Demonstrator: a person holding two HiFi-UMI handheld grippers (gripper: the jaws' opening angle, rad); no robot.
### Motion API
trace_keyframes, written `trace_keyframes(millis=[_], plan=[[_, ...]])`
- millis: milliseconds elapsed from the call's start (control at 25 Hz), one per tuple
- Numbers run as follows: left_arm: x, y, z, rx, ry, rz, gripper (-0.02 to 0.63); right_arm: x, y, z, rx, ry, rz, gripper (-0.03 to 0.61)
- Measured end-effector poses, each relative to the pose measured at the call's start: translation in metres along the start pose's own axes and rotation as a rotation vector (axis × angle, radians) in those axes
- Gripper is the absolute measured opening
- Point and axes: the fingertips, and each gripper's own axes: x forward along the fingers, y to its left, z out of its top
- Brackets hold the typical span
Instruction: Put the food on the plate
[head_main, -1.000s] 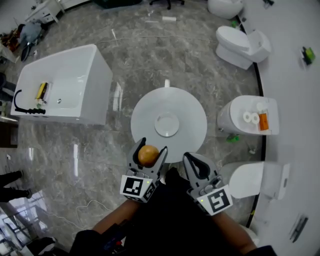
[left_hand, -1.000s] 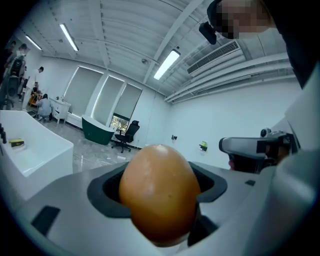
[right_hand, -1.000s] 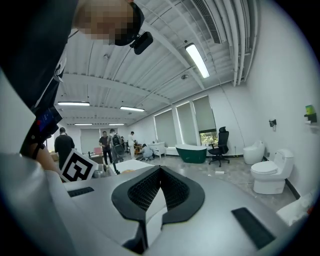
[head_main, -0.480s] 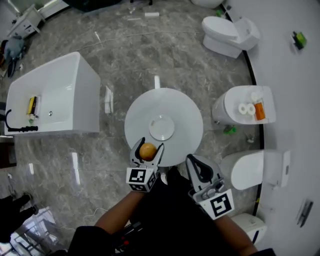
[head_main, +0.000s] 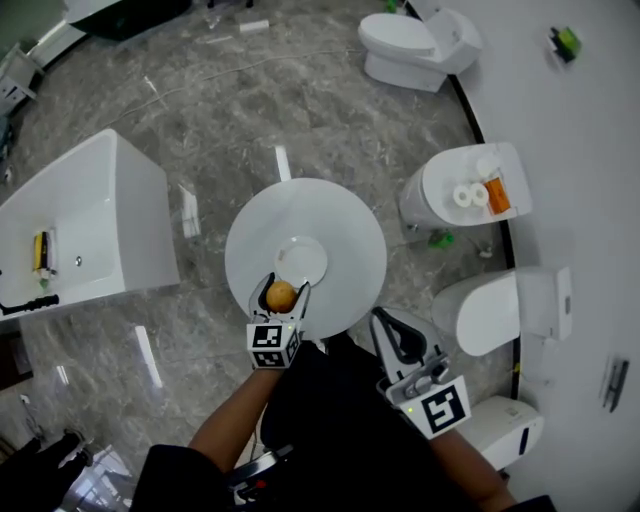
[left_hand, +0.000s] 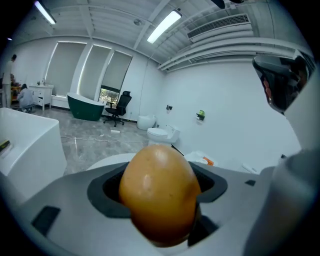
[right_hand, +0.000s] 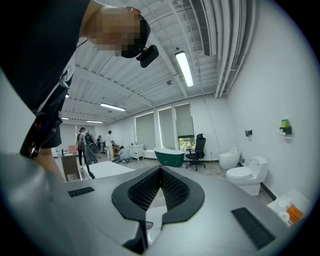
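Placement is not yet done: the left tool (head_main: 283, 286) is clamped on the brown egg (head_main: 281, 297) above the round white surface (head_main: 350, 250), the empty plate (head_main: 305, 255) just ahead of its tips, while the right tool (right_hand: 160, 172), closed on nothing, hangs nearer the person.

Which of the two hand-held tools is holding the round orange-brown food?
The left tool: its jaws are shut on the round orange-brown food. The right tool has its jaws together, holding nothing.

Bare tabletop (head_main: 350, 225) rings the plate (head_main: 308, 255) — a toilet (head_main: 440, 205) stands just off the tabletop's right side.
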Motion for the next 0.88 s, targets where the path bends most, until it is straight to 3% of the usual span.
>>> trace_keyframes(millis=[200,480,560,720,880], plan=[[0.028,0.01,-0.03,0.004,0.087,-0.024,0.324,-0.003,-0.015,-0.001,-0.001,0.016,-0.044,0.006],[0.057,0.026,-0.043,-0.018,0.125,-0.039,0.324,0.005,-0.012,-0.019,0.046,0.07,-0.034,0.006],[0.065,0.03,-0.047,-0.015,0.14,-0.046,0.324,0.01,-0.011,-0.026,0.025,0.085,-0.027,0.006],[0.078,0.034,-0.063,-0.091,0.194,-0.058,0.324,0.023,-0.003,-0.042,0.041,0.096,0.005,0.006],[0.092,0.031,-0.074,-0.055,0.226,-0.082,0.324,0.037,0.012,-0.056,0.048,0.119,0.059,0.006]])
